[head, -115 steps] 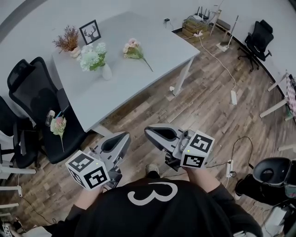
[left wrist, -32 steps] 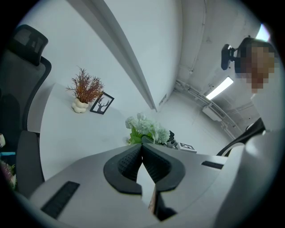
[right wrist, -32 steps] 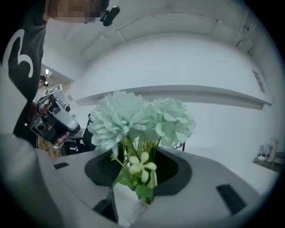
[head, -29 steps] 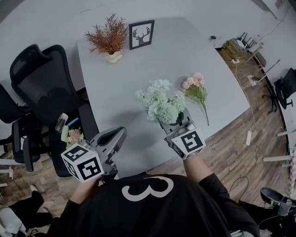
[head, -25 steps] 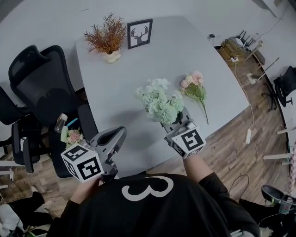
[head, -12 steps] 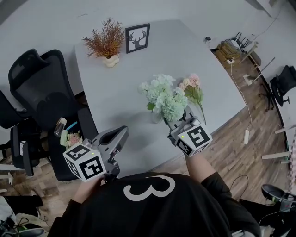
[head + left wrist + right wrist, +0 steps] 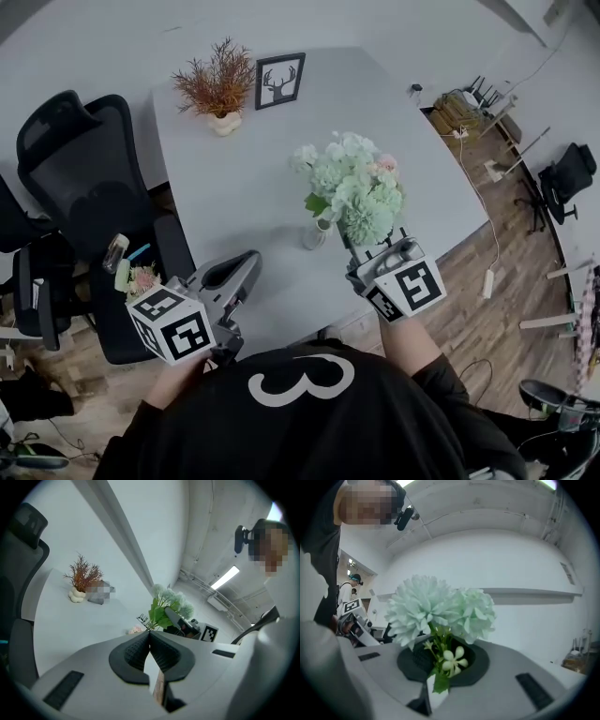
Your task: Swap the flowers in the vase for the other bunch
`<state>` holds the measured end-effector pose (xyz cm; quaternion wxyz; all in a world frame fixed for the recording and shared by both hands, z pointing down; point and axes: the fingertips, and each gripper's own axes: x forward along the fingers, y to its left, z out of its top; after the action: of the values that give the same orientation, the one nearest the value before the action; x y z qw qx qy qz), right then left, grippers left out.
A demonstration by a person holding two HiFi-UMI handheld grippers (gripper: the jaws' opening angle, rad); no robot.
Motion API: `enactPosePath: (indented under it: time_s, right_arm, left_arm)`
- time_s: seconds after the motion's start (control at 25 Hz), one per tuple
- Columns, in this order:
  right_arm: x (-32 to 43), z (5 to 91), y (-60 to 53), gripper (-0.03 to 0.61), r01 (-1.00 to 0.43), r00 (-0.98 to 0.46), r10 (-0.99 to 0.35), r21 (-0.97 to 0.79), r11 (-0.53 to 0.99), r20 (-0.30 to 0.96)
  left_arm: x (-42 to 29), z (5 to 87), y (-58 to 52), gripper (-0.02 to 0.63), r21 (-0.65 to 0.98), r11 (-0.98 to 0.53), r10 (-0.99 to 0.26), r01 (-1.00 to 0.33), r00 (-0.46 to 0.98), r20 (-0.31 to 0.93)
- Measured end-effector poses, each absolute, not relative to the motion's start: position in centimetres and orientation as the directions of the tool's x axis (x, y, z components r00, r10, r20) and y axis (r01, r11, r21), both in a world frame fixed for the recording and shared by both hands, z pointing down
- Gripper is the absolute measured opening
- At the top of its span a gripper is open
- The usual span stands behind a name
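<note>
A: Right gripper point(image 7: 380, 253), head view: jaws narrow, just tightened on the stems of the green bunch point(image 7: 356, 183). The bunch hangs up and to the right of the vase point(image 7: 316, 234), whose mouth is bare. Which step?

B: Removal, judged nearly done. Next: lay the bunch on bare table point(image 7: 234, 178), then fetch the pink bunch point(image 7: 385, 162), half hidden behind the green heads. The near edge runs close to the vase. The top's left half is free, with a chair point(image 7: 84, 187) against that side.

A: Left gripper point(image 7: 150, 645), its own view?

B: Jaws together, nothing between them. Open table lies ahead, the green bunch to the right.

A: Right gripper view?

B: Pads point(image 7: 412, 660) pinch the stems. Blooms fill the middle, so placing should go by the head view.
</note>
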<state>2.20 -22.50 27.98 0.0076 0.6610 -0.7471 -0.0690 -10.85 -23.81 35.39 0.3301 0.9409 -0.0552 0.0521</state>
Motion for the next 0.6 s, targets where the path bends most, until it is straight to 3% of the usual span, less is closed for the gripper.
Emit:
enactPosePath:
  time_s: [0.28, 0.6]
  right_arm:
    - [5.4, 23.1, -19.0, 0.054, -0.995, -0.077, -0.982, 0.081, 0.064, -0.174]
    - [13.3, 22.3, -15.7, 0.054, -0.999, 0.013, -0.986, 0.034, -0.019, -0.167]
  left_arm:
    - [-9.3, 34.6, -23.2, 0.012, 0.613, -0.775, -0.086, -0.152, 0.987, 0.135]
    - [-4.6, 33.8, -22.1, 0.012, 0.602, -0.784, -0.079, -0.149, 0.987, 0.141]
